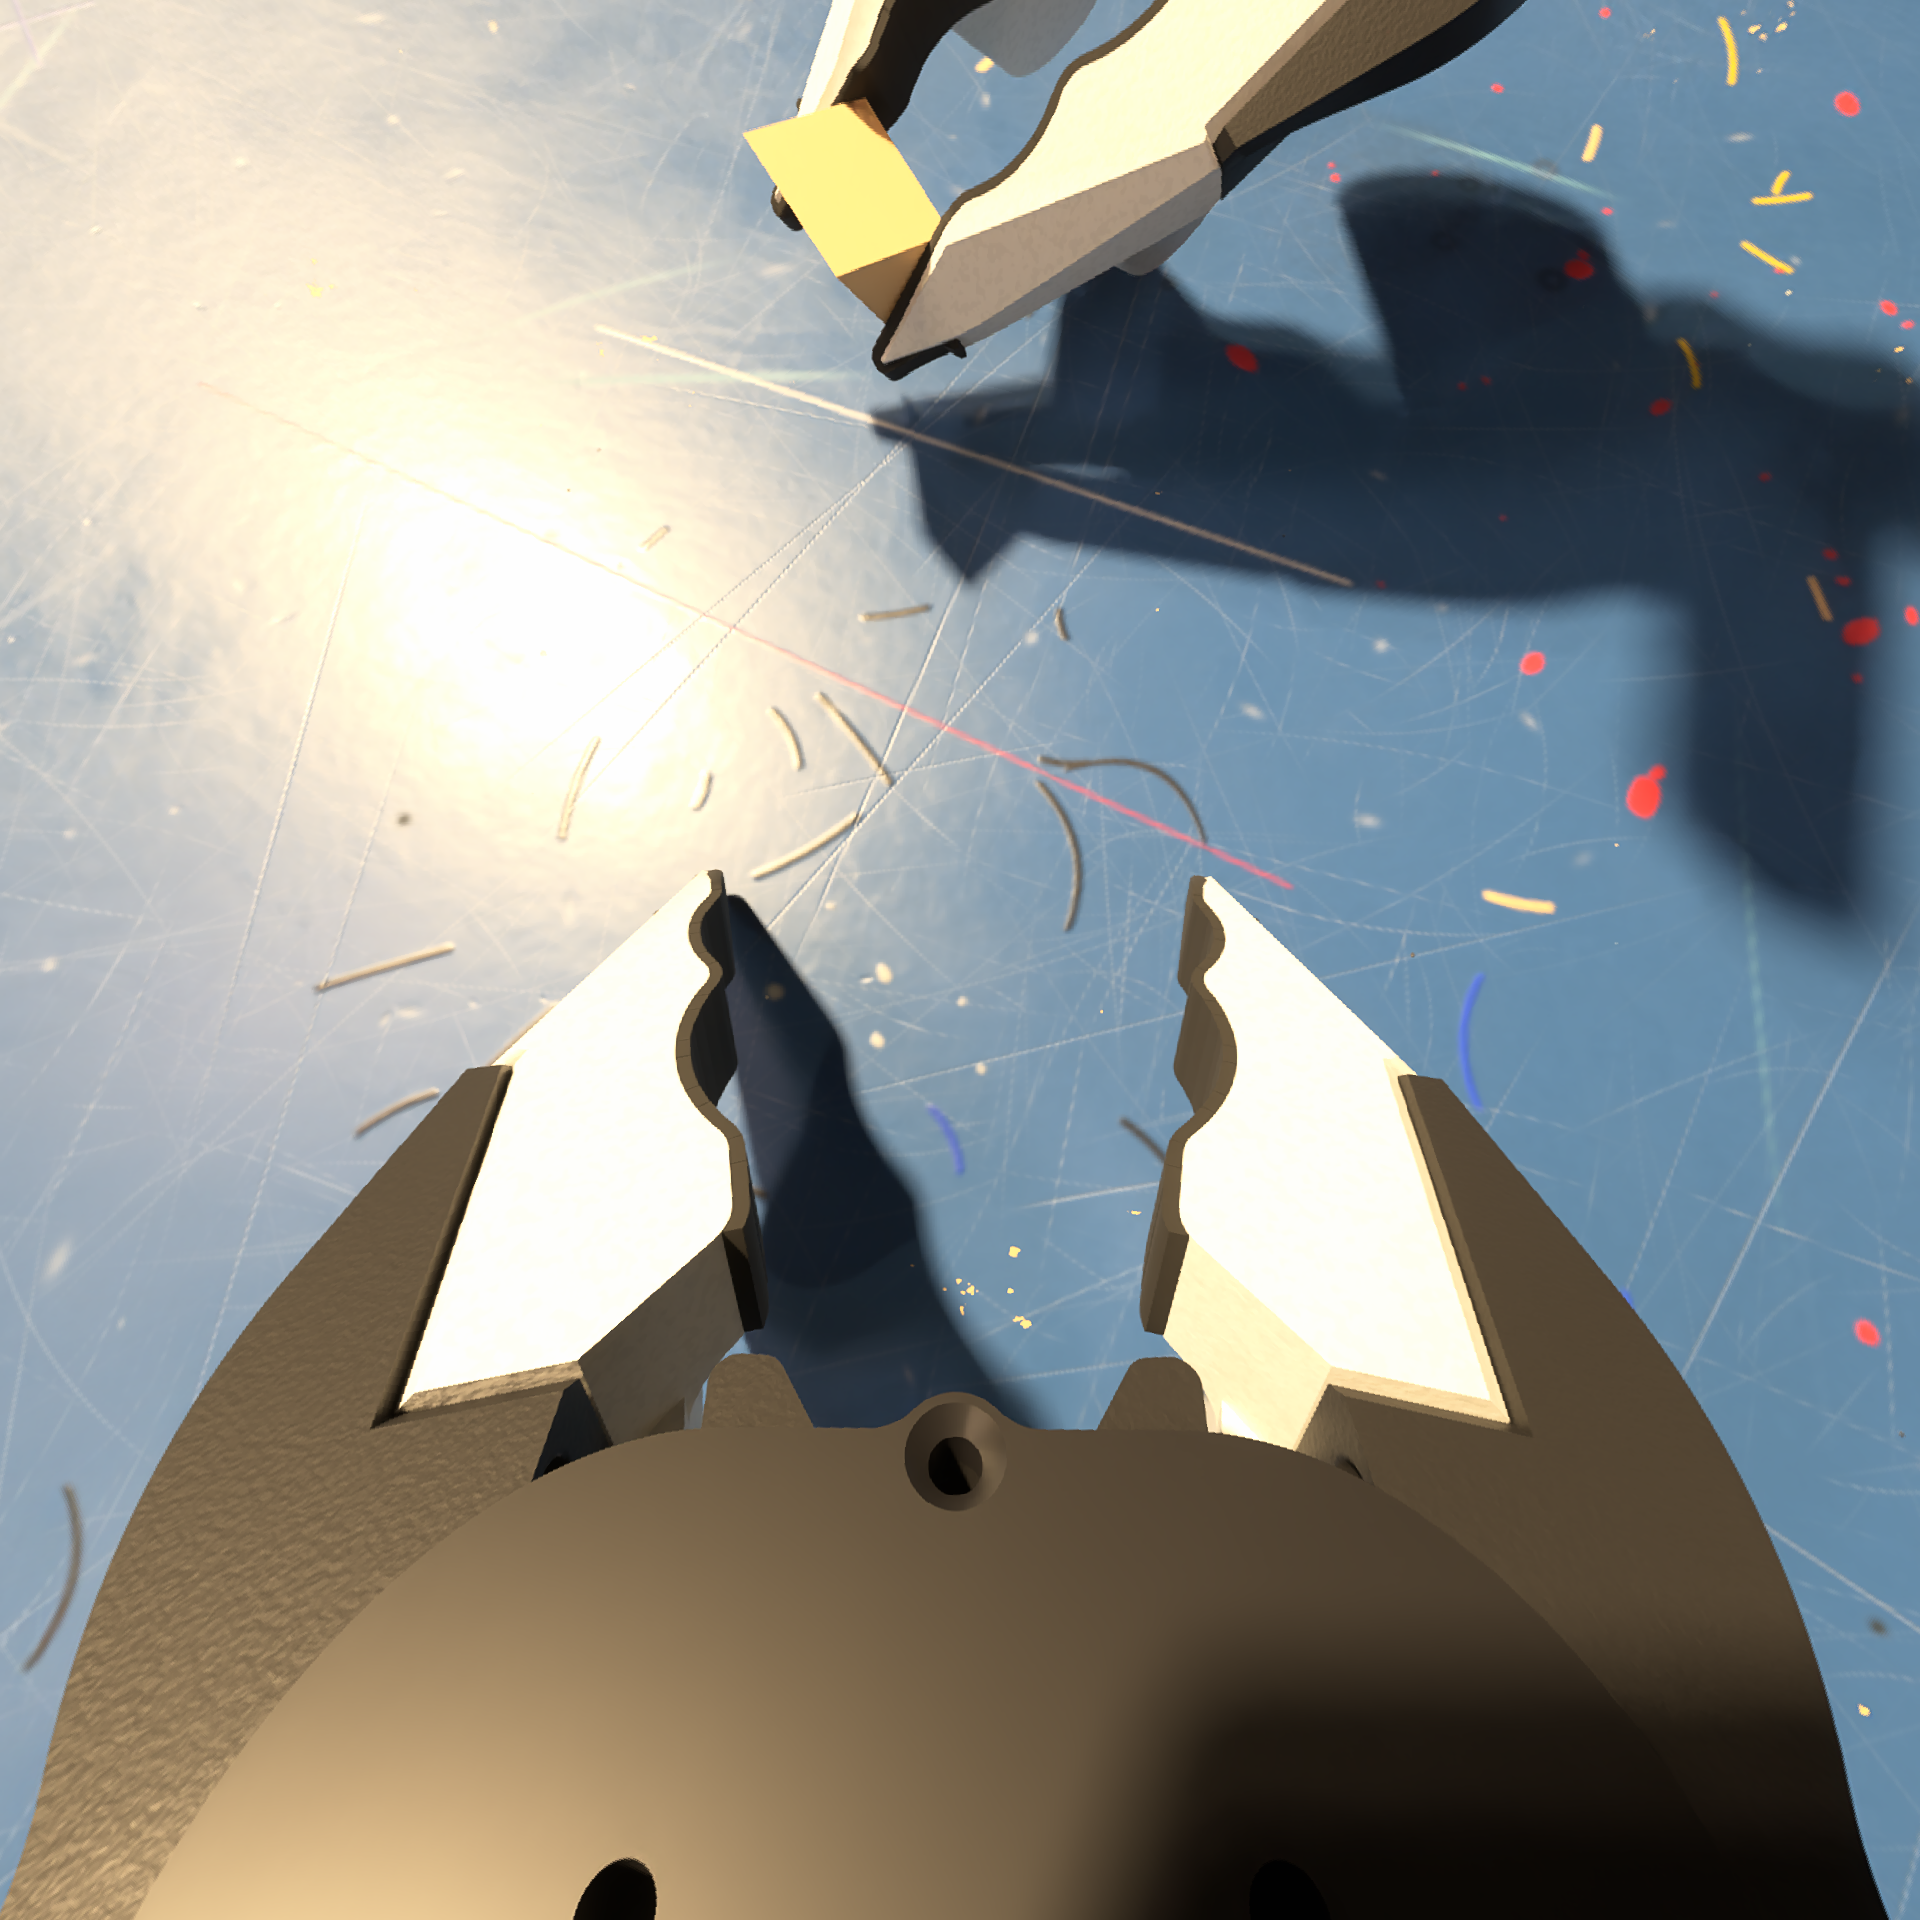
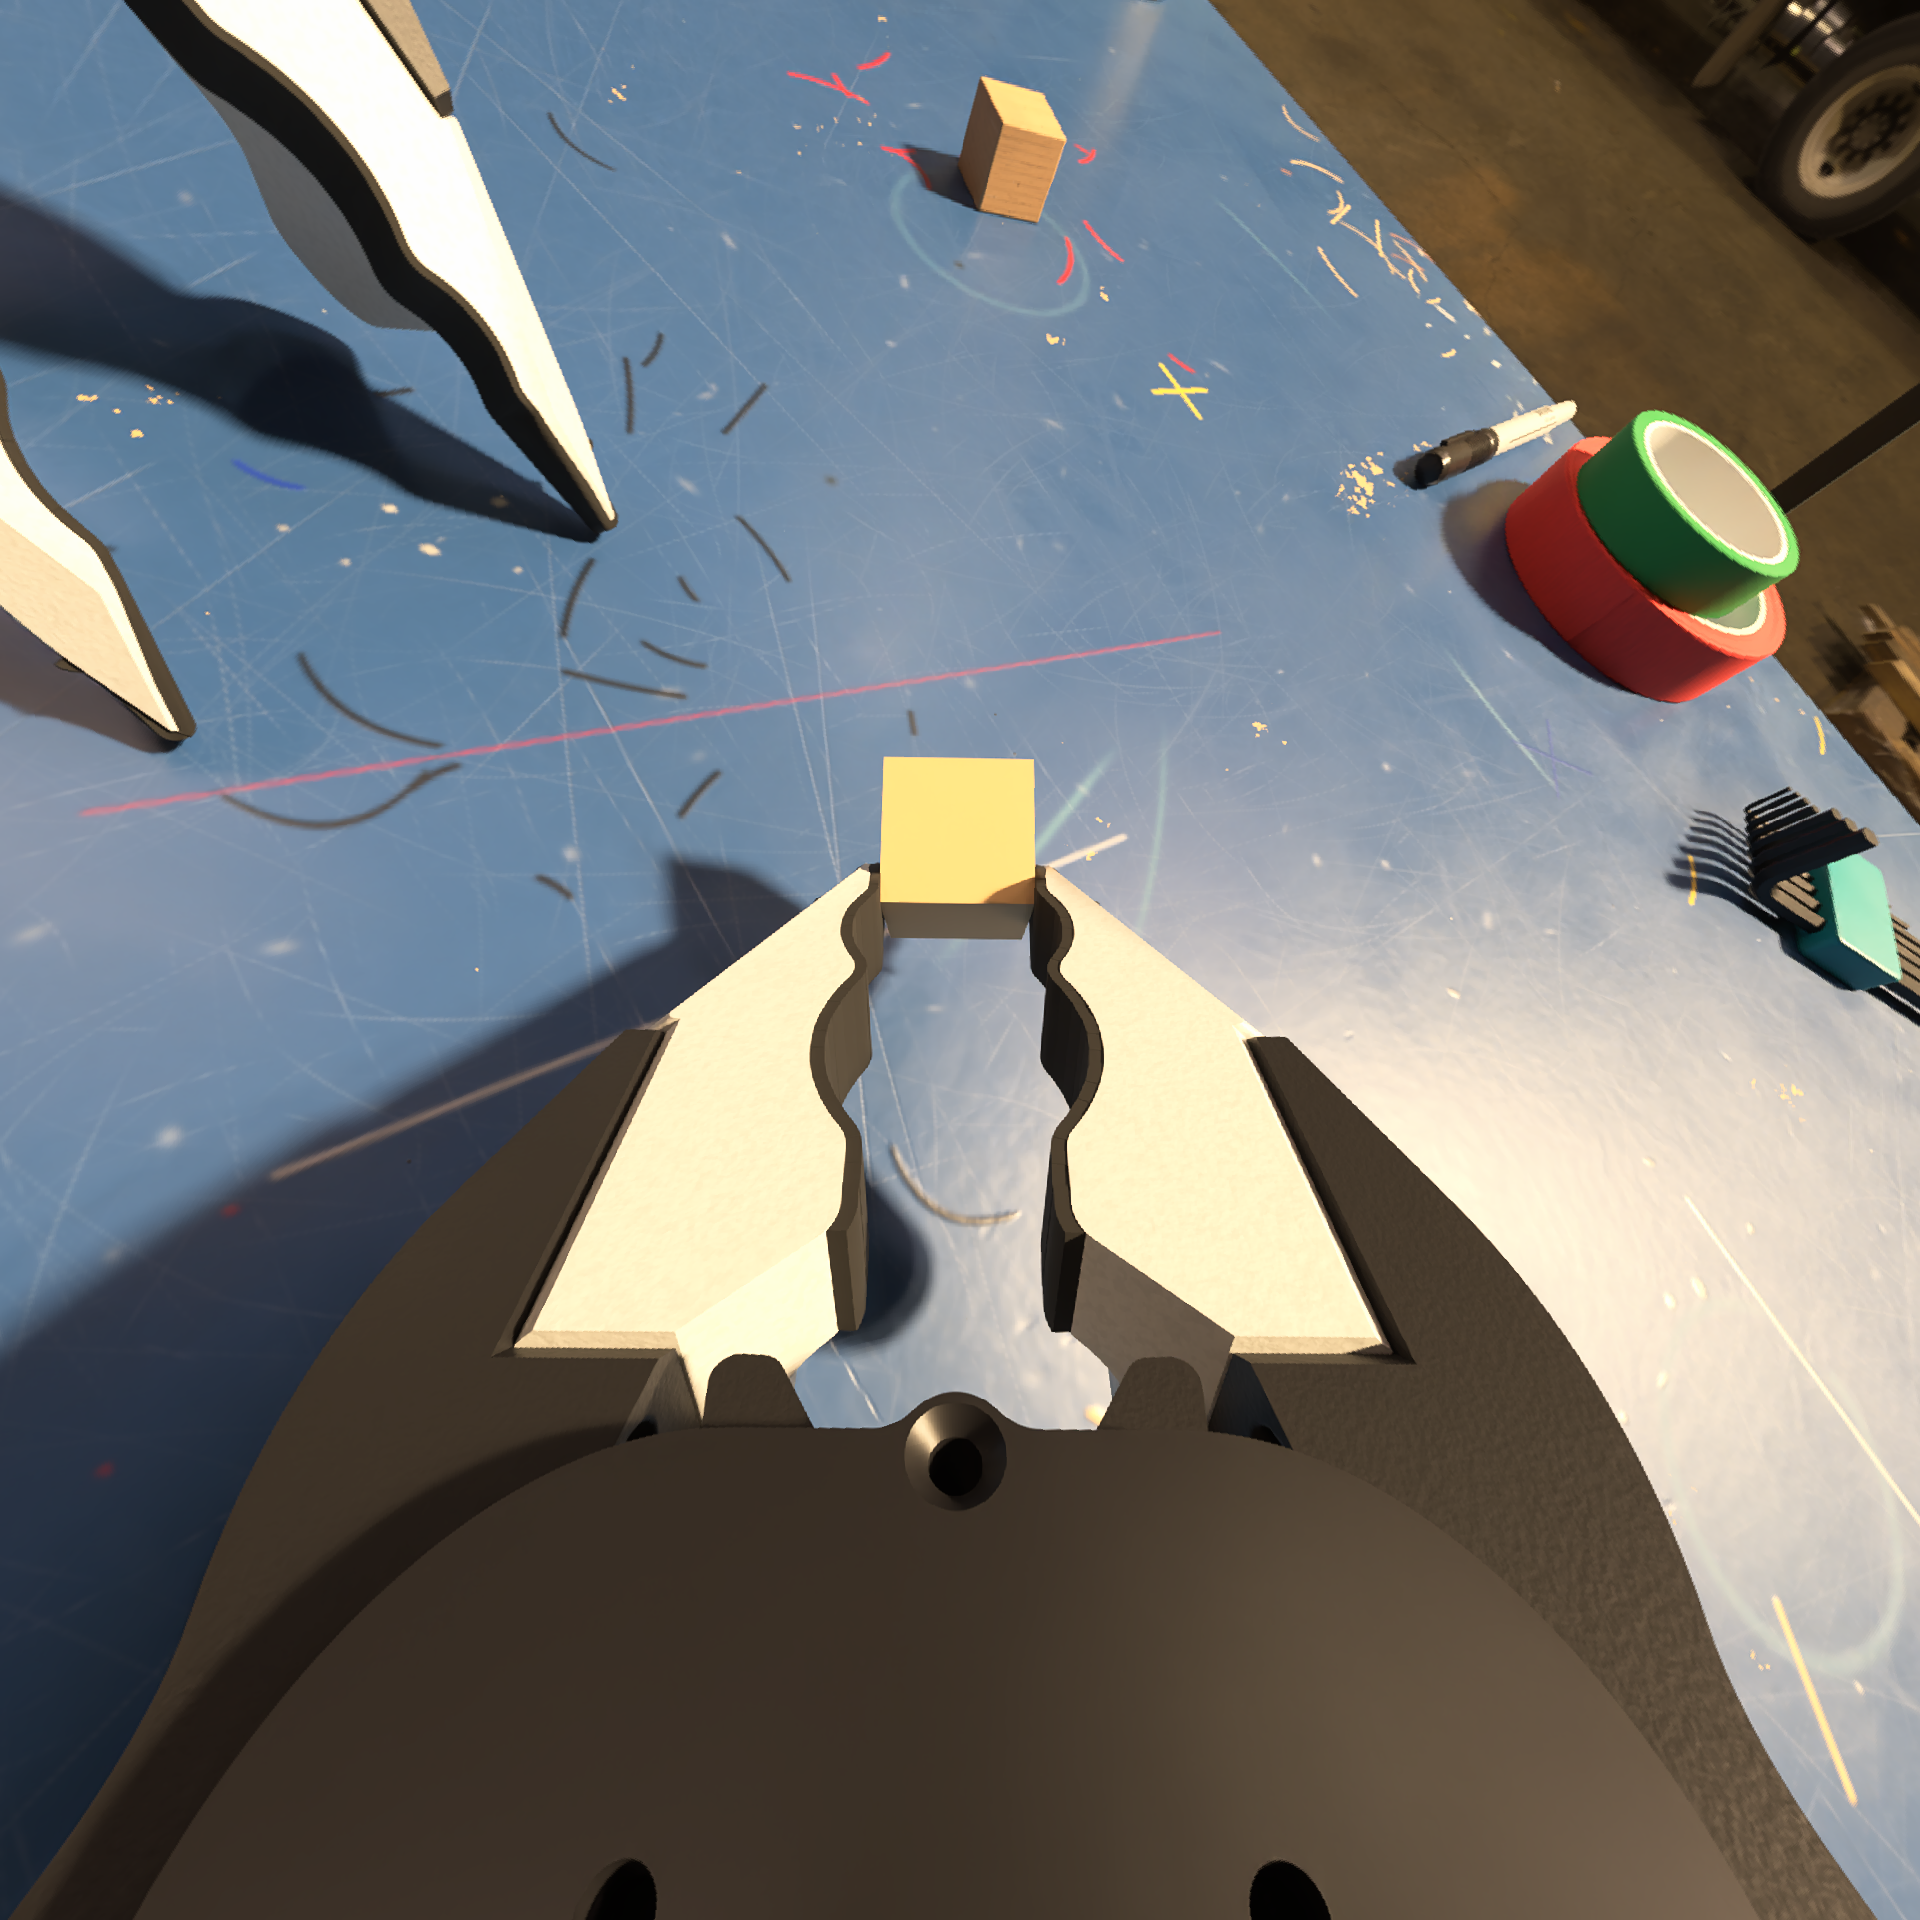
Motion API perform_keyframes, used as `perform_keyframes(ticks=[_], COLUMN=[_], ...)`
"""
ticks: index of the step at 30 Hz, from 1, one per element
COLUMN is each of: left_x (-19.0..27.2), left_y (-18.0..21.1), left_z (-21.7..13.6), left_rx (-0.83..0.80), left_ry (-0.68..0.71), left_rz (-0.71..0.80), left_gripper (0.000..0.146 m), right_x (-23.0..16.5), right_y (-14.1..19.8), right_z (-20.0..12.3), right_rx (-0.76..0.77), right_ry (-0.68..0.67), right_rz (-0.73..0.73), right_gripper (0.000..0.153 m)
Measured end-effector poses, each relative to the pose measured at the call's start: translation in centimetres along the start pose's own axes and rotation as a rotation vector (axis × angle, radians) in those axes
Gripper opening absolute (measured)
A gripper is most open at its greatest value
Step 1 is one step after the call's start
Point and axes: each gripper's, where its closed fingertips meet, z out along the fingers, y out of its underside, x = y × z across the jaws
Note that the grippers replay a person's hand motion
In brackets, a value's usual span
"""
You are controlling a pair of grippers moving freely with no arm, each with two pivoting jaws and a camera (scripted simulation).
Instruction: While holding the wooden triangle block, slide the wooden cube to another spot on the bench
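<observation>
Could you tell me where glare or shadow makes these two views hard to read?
Left wrist view: strong glare washes out the bench left of centre, while the right gripper casts a dark shadow to the right. Right wrist view: no glare; long shadows cross the left side.

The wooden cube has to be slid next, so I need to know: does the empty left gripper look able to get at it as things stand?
Probably yes. The left gripper is open and empty, and the wooden cube stands alone on the bench, bare surface between them. The right gripper, holding the triangle block, sits off that path.
</observation>
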Motion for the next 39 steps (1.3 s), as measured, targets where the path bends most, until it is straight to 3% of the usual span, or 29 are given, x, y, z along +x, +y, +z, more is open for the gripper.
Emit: perform_keyframes(ticks=[3,8,11,17,20,24,28,33,35,39], left_x=[0.0,-1.5,-5.4,-11.8,-14.6,-17.8,-21.5,-24.9,-25.9,-27.4], left_y=[0.0,0.3,1.1,2.9,3.5,3.0,3.4,4.0,3.8,3.4], left_z=[0.0,-0.4,-1.4,-3.9,-5.7,-7.4,-6.9,-4.9,-4.7,-4.5], left_rx=[0.000,0.003,0.009,0.063,0.098,0.173,0.117,0.027,0.022,-0.007], left_ry=[0.001,-0.044,-0.186,-0.421,-0.602,-0.769,-0.810,-0.741,-0.742,-0.780], left_rz=[-0.001,-0.035,-0.172,-0.505,-0.572,-0.578,-0.613,-0.697,-0.689,-0.631], left_gripper=[0.095,0.091,0.076,0.067,0.089,0.092,0.094,0.096,0.092,0.070], right_x=[-0.1,-0.1,-0.1,0.1,0.1,0.1,-0.1,-0.1,-0.1,-0.1], right_y=[0.0,0.0,0.0,0.0,-0.1,-0.2,-0.3,-0.3,-0.3,-0.4], right_z=[0.0,0.0,-0.2,-0.2,-0.1,0.0,-0.1,-0.2,-0.2,-0.1], right_rx=[-0.002,0.002,0.002,0.006,0.007,0.011,0.013,0.017,0.021,0.023], right_ry=[-0.010,-0.011,-0.007,-0.011,-0.008,-0.001,-0.004,-0.003,-0.007,-0.013], right_rz=[-0.001,0.001,-0.003,0.010,0.008,0.001,-0.003,0.003,0.007,0.009], right_gripper=[0.027,0.027,0.027,0.027,0.027,0.027,0.027,0.027,0.027,0.027])
